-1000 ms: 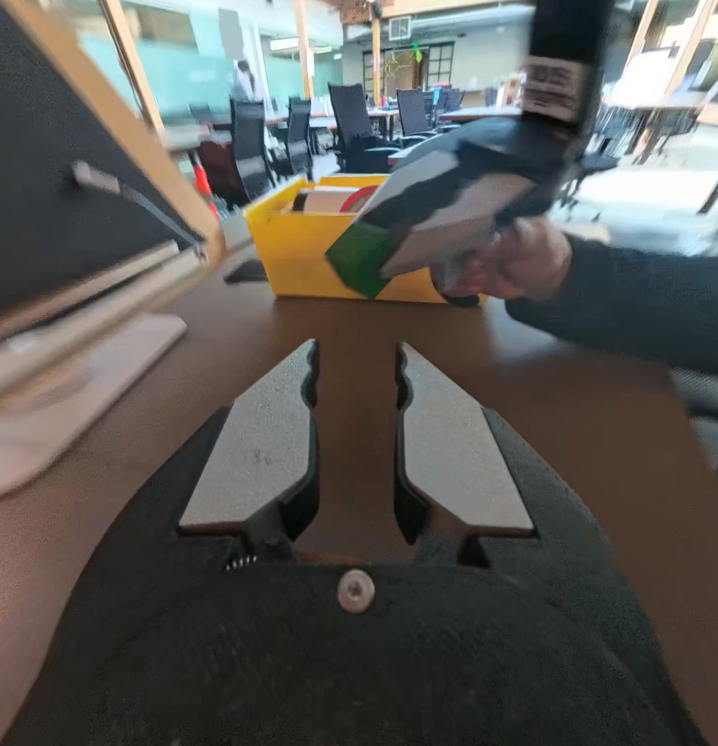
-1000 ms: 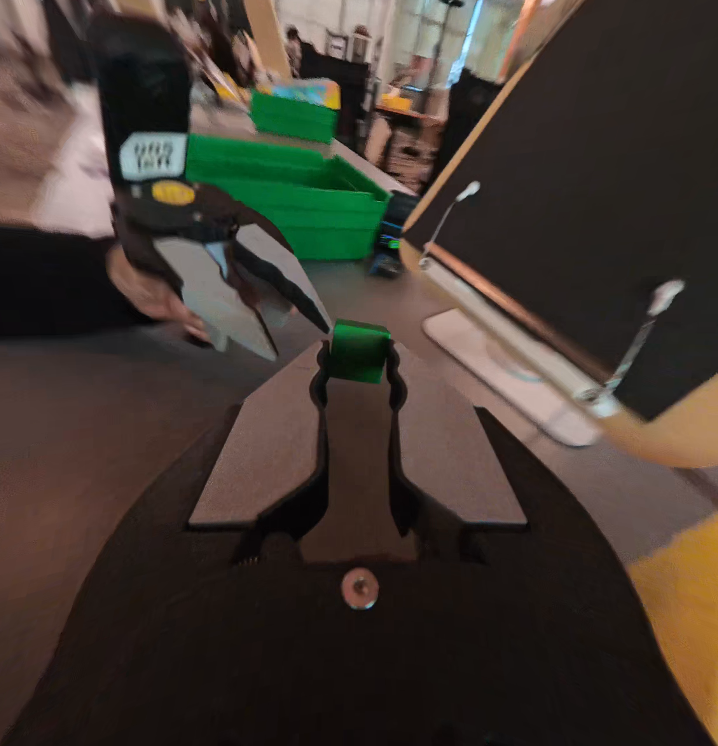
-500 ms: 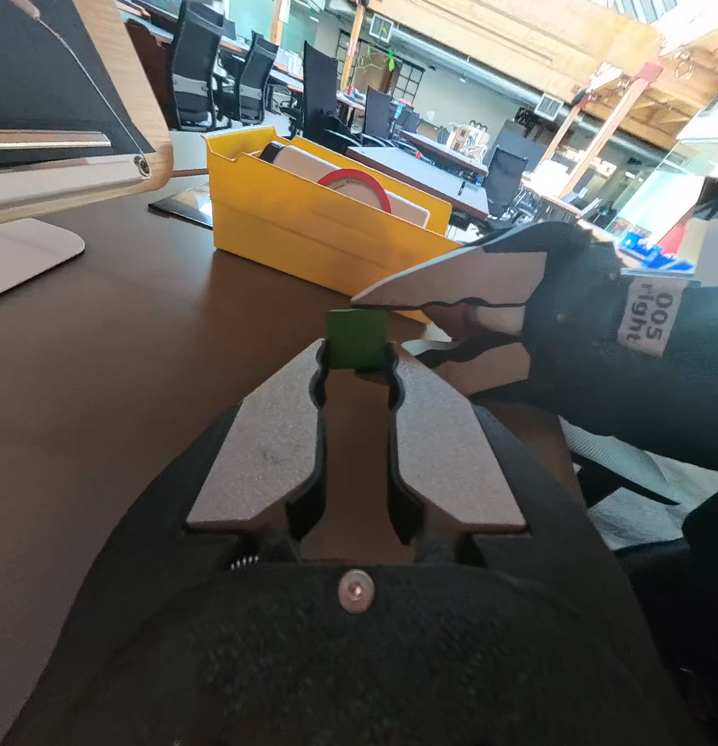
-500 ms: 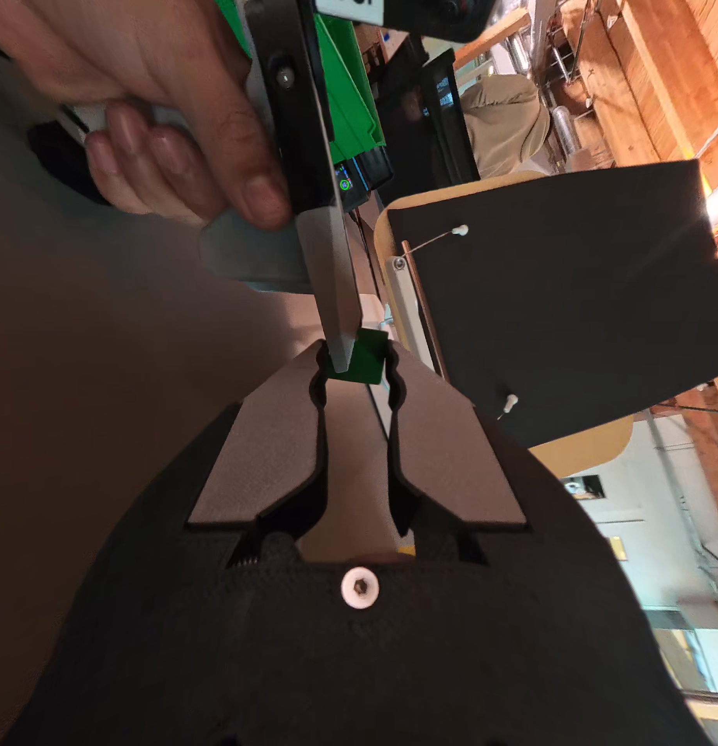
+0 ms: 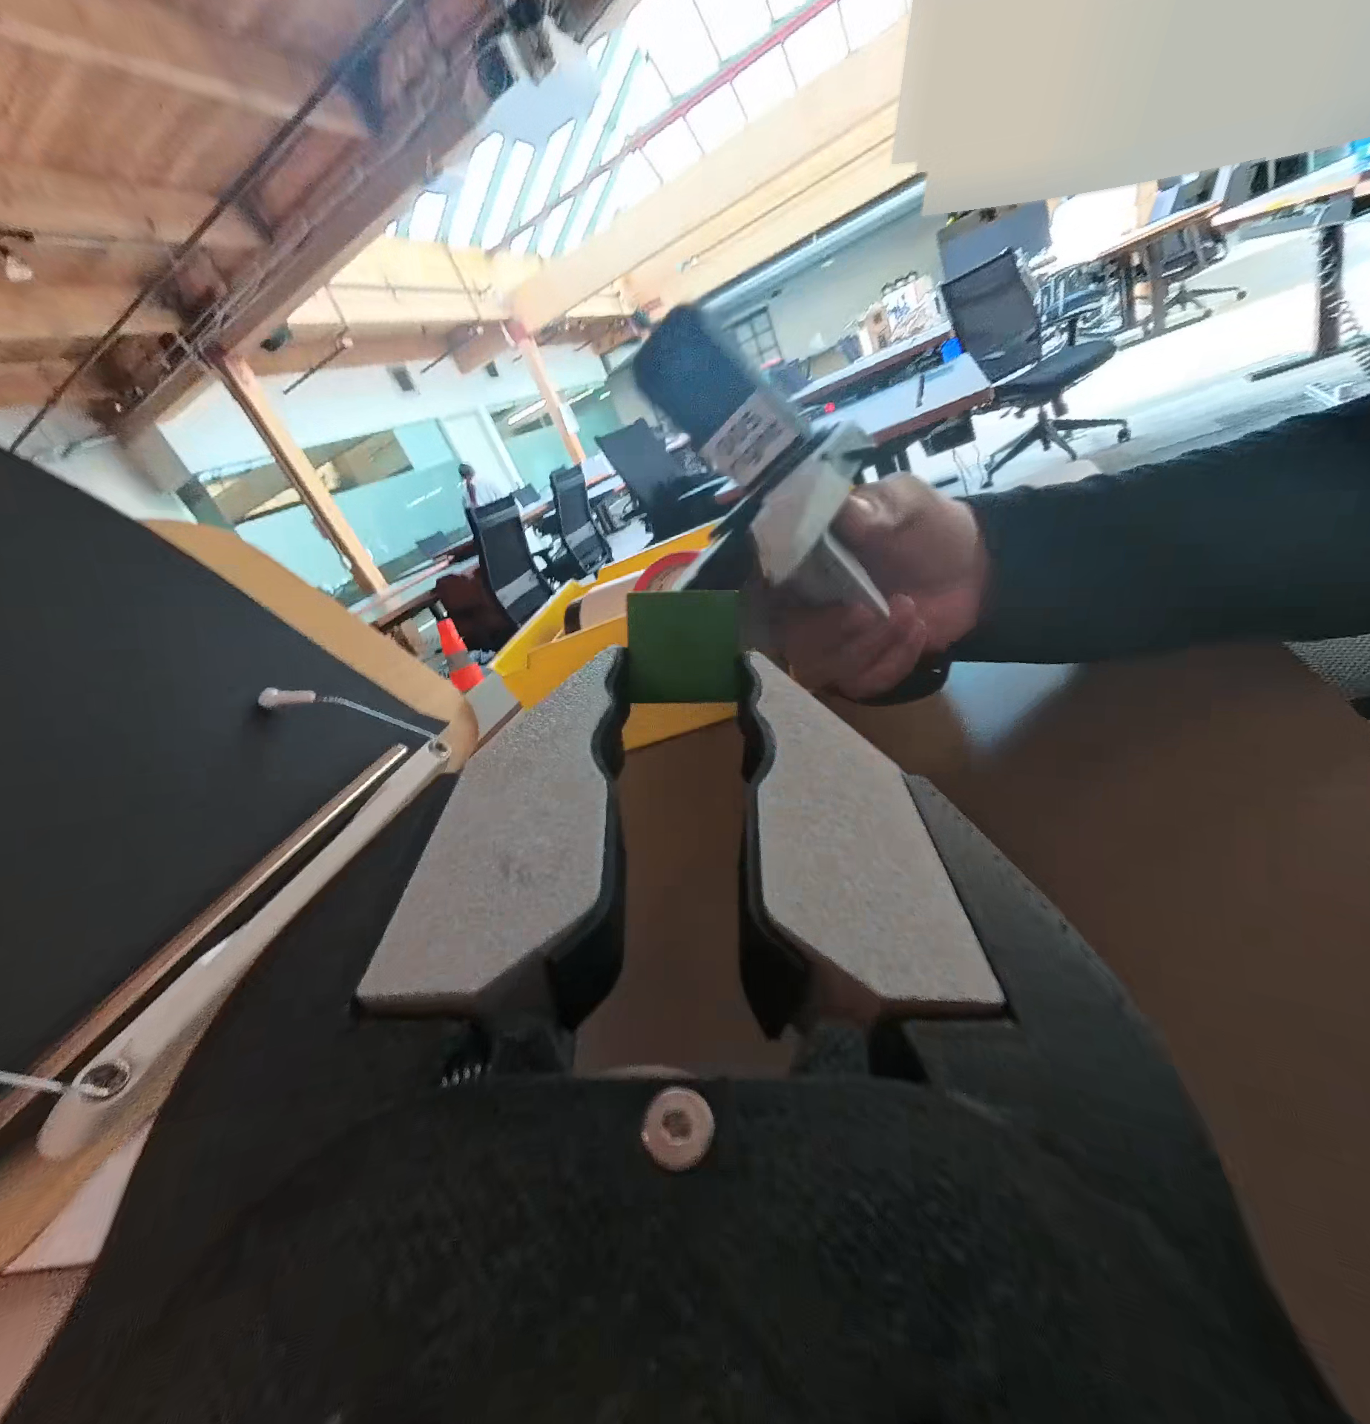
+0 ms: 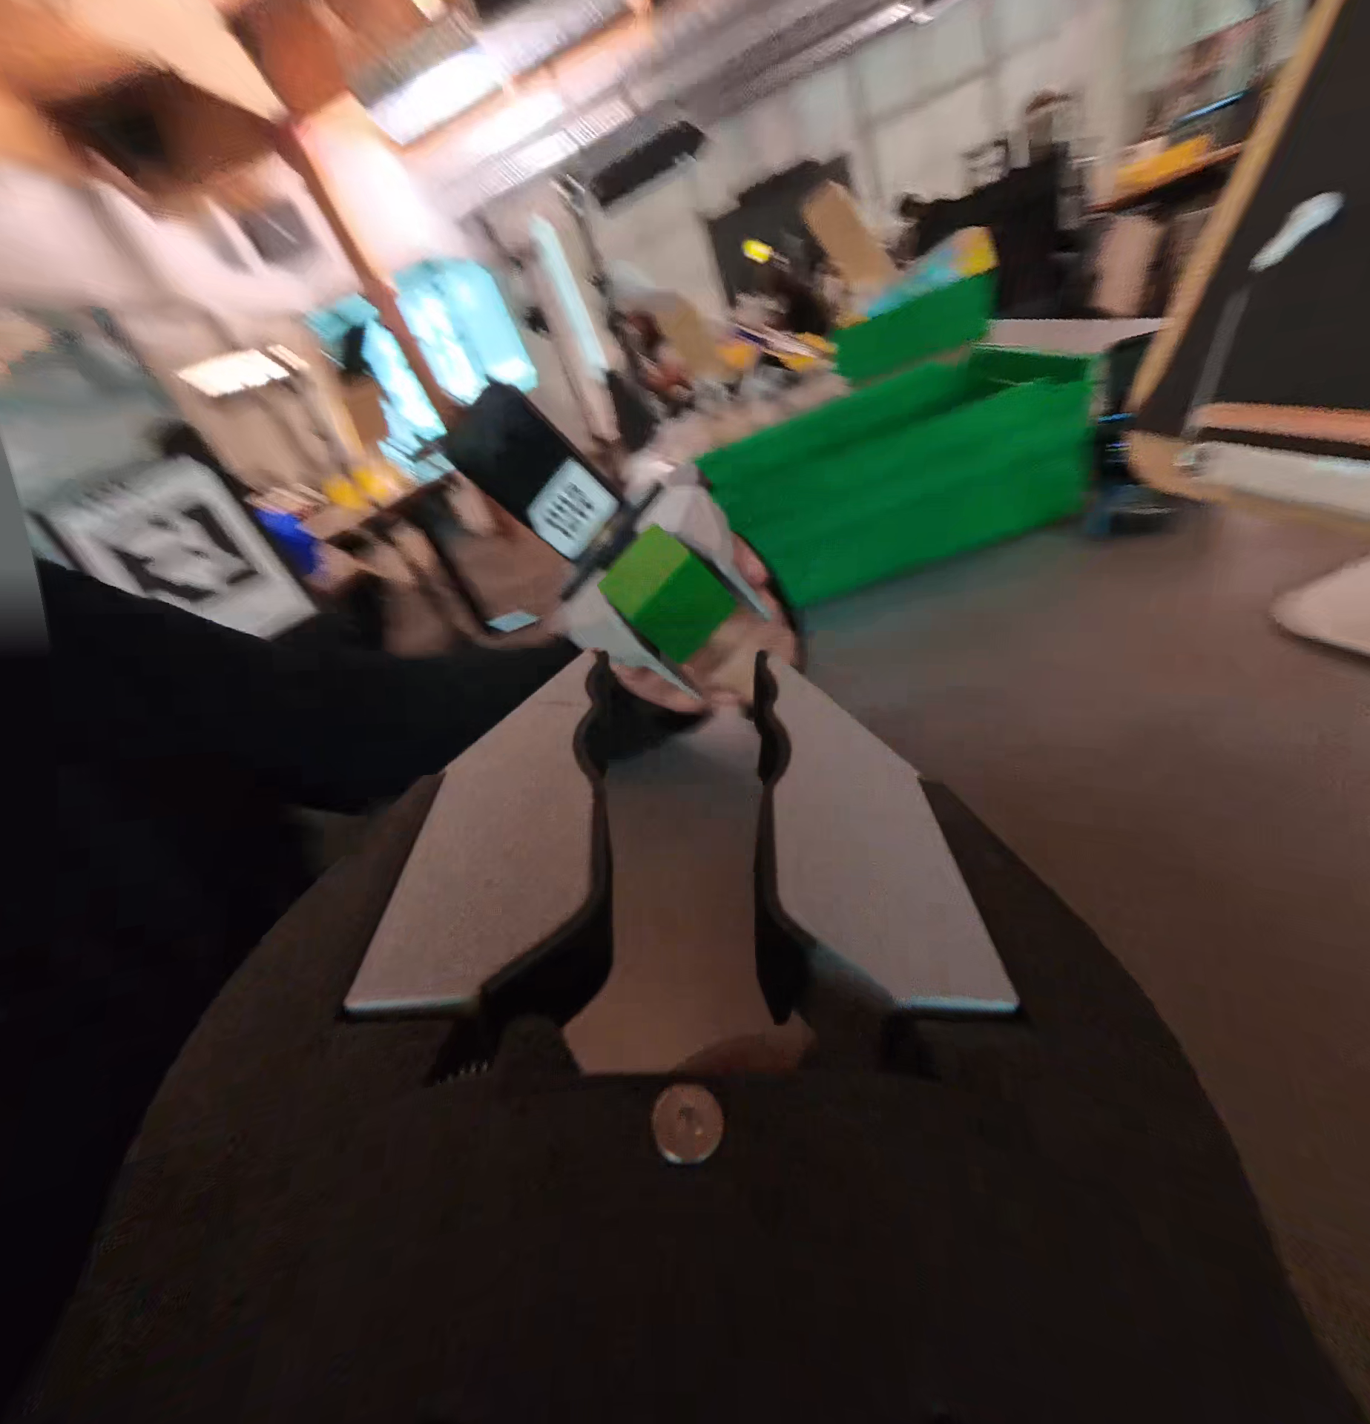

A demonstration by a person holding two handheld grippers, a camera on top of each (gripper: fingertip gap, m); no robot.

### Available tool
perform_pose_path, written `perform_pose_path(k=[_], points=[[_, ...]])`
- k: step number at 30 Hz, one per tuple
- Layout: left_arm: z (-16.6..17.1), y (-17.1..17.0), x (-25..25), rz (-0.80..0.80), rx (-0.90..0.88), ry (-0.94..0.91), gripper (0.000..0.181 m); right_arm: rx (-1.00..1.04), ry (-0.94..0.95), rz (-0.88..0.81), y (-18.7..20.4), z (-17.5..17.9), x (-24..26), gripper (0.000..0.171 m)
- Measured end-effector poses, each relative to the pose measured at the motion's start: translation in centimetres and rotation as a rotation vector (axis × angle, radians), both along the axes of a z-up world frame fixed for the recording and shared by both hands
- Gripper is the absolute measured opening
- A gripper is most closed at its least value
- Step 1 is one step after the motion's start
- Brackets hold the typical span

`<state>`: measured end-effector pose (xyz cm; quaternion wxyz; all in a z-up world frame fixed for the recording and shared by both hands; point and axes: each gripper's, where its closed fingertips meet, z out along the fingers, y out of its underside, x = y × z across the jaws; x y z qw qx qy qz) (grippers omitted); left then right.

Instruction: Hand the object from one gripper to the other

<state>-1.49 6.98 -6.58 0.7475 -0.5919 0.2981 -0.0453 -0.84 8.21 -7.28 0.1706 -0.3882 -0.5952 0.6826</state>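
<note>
A green cube [image 5: 681,643] sits clamped between the tips of my left gripper [image 5: 681,670], held above the brown table [image 5: 1090,848]. The right gripper [image 5: 805,539] shows farther off in a person's hand, up and to the right of the cube and apart from it. In the blurred right wrist view my right gripper [image 6: 678,678] is open and empty. Beyond it the green cube [image 6: 666,593] is held between the other gripper's grey fingers [image 6: 620,643].
A yellow bin [image 5: 558,663] with a tape roll stands behind the cube. A black board in a wooden frame [image 5: 127,693] leans at the left, on a white base [image 6: 1344,609]. Green bins [image 6: 897,478] stand at the table's far end.
One second ago the right gripper held the cube. Half a second ago both grippers were on it. Now the right has opened and drawn back, and the left holds the cube alone.
</note>
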Motion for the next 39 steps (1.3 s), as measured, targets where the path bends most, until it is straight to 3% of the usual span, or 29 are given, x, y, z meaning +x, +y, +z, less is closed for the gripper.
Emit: perform_pose_path(k=[3,7,13,21,23,26,29,33,36,39], points=[[0.2,-0.3,1.2,-0.007,0.042,0.046,0.025,-0.209,-0.029,0.147,-1.0,1.3,0.9,0.033],[-0.3,-0.2,2.4,0.010,0.071,0.142,0.025,-0.299,-0.114,0.268,-2.6,0.9,1.2,0.035],[-2.0,1.4,1.4,0.110,-0.037,0.130,0.028,-0.341,-0.135,0.211,-1.5,0.3,0.2,0.026],[-3.0,2.5,-1.2,0.103,-0.243,-0.110,0.047,0.106,0.005,-0.147,1.3,-0.4,-1.2,0.024],[-3.5,2.3,-0.9,0.038,-0.327,-0.193,0.048,0.330,0.040,-0.264,2.4,-1.2,-1.5,0.024],[-3.2,2.0,-0.7,-0.128,-0.475,-0.465,0.050,0.677,0.150,-0.372,2.7,-1.7,-1.5,0.023],[-4.6,2.5,-1.4,-0.160,-0.629,-0.626,0.053,0.942,0.245,-0.423,1.9,-2.2,-1.6,0.024],[-5.0,2.7,-0.6,-0.186,-0.672,-0.667,0.055,1.204,0.309,-0.444,0.7,-3.5,-2.2,0.024],[-5.1,2.7,0.1,-0.193,-0.657,-0.623,0.026,1.292,0.320,-0.441,0.1,-4.2,-2.5,0.024],[-5.6,2.6,-0.2,-0.129,-0.634,-0.490,0.026,1.319,0.325,-0.449,0.2,-4.6,-2.7,0.024]])
